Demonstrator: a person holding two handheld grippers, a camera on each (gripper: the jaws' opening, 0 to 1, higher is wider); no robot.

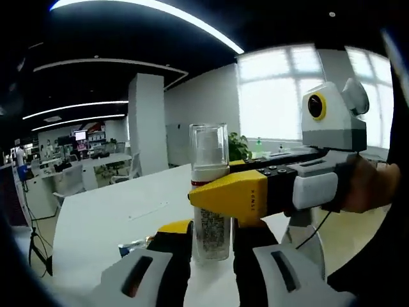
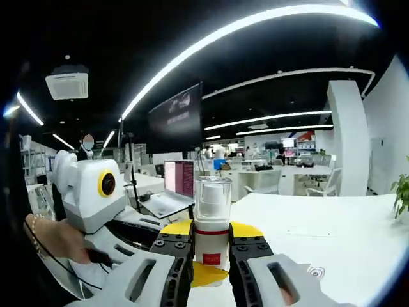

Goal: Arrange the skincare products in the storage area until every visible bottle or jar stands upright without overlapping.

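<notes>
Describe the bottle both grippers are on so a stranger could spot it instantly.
Over the long white table, find where the left gripper and right gripper meet. The bottle stands upright between their jaws: clear cap, red band, white body.

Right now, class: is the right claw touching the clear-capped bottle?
Touching. In the left gripper view the right claw reaches in from the right, its yellow jaws pressed against the clear-capped bottle.

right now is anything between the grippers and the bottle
No. Both grippers hold the same upright bottle: the left gripper low on its body, the right gripper around it too, its yellow jaws crossing the bottle in the left gripper view.
</notes>
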